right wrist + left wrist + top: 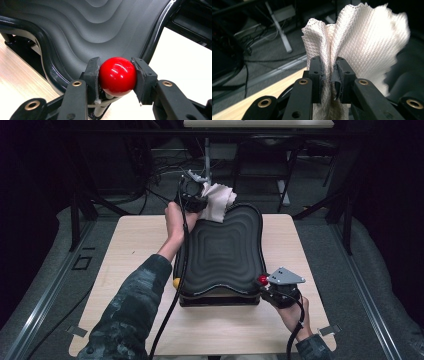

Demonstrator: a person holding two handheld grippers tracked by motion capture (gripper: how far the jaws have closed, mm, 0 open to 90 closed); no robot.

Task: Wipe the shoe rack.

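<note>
Cloth [362, 42], white and waffle-textured, is pinched between the jaws of my left gripper [192, 200] and hangs bunched at the far left corner of the black ridged board [222, 250]. That board has a wavy, stepped surface with a raised glossy rim, and it sits on a dark base in the middle of the tabletop [130, 245].

My right gripper [270, 287] is clamped on the red ball knob [117, 76], which stands on a short stem at the board's near right corner. In the right gripper view both pads press on the ball's sides.

Step in hand, as I judge it: wiping the board. One hand steadies it by the knob; the other has the cloth at the far edge but not yet flat on the ridges.

Next move calls for lowering the cloth onto the surface and drawing it across the ridges toward the near edge, keeping the pinch firm so the fabric does not slip free, and keeping the knob held so the board does not rock.

Containers: the board's dished surface carries nothing that I can see. A small yellow thing [176, 282] shows at the board's near left edge; I cannot tell what it is.
</note>
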